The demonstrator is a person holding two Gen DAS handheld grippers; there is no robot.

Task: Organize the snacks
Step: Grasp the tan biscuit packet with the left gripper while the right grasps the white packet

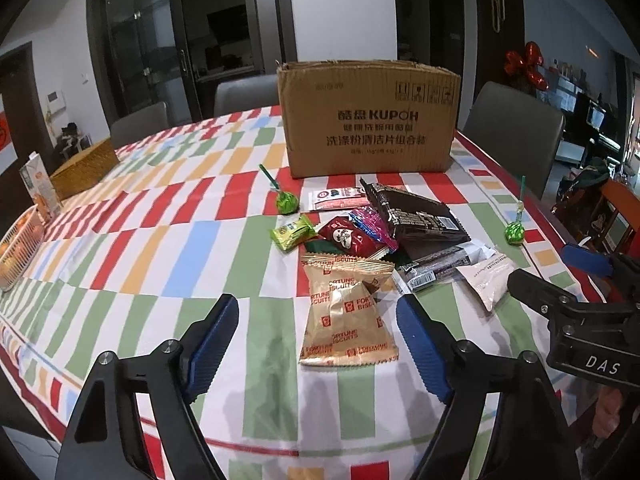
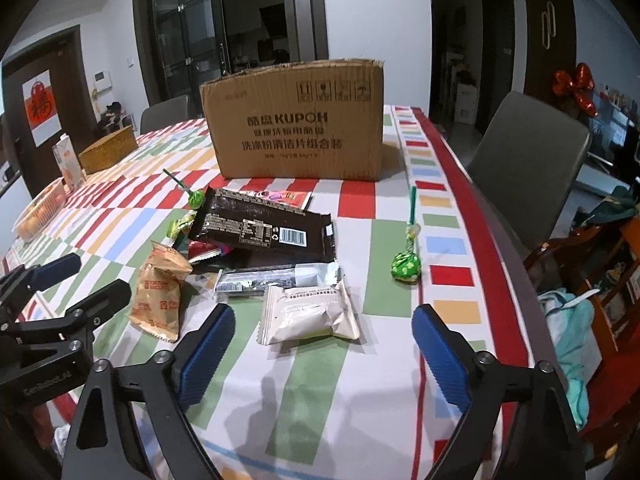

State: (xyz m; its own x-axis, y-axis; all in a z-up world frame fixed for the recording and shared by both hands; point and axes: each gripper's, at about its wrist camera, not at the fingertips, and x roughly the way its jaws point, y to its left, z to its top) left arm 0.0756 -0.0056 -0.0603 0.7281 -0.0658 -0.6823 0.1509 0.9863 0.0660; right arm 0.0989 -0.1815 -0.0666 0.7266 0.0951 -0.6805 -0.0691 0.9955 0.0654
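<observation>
A pile of snack packets lies on the striped tablecloth in front of an open-topped cardboard box (image 1: 368, 120) (image 2: 296, 124). My left gripper (image 1: 316, 308) is open, and a gold fortune-biscuit packet (image 1: 346, 312) lies flat between its fingertips, nearer the right pad and untouched. My right gripper (image 2: 324, 316) is open around a white packet (image 2: 310, 316), with a gap on both sides. Behind lie a dark brown wrapper (image 2: 264, 228), a red packet (image 1: 352, 238), a small green packet (image 1: 292, 232) and two green lollipops (image 1: 287, 202) (image 2: 406, 266).
At the table's far left stand a wicker basket (image 1: 86, 166), a drink carton (image 1: 38, 188) and a white basket of oranges (image 1: 20, 248). Grey chairs (image 1: 516, 132) (image 2: 528, 172) ring the table. The table's edge (image 2: 496, 264) runs close on the right.
</observation>
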